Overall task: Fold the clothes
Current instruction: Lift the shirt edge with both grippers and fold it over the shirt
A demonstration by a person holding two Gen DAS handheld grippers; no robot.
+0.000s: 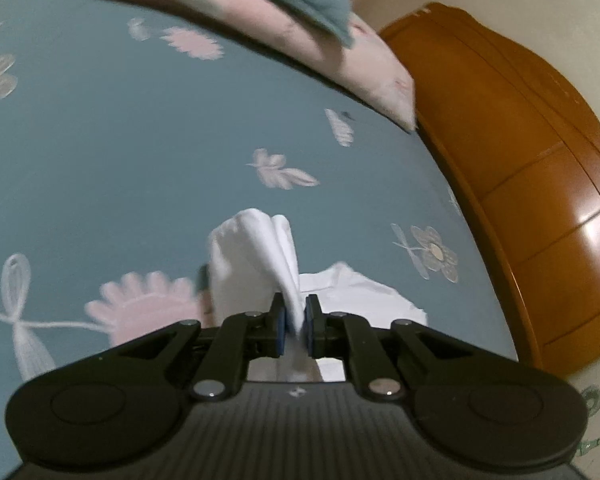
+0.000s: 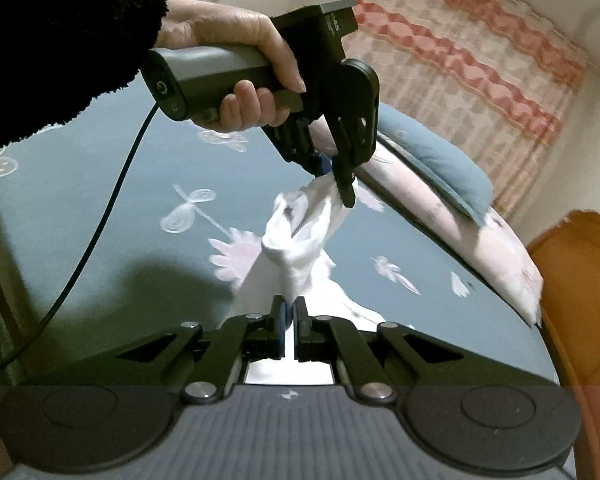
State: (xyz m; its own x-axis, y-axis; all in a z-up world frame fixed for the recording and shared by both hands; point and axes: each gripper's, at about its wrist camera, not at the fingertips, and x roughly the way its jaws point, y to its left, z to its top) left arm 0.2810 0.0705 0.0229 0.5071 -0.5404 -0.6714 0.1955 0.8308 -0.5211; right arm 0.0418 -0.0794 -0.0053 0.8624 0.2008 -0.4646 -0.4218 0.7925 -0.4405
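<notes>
Two grips: both grippers pinch one white garment [image 2: 296,240], lifted off the bed [image 1: 100,140].
Left gripper [image 1: 296,326]: clamped on a bunched edge.
Right gripper [image 2: 288,324]: jaws closed on cloth (blue pads barely visible).
Garment: strung between tools, tail trailing on the bed.
Axis: runs from right gripper up to left, toward the pillow [image 2: 440,168].
Next, probably: spread hands apart, lay flat.
</notes>
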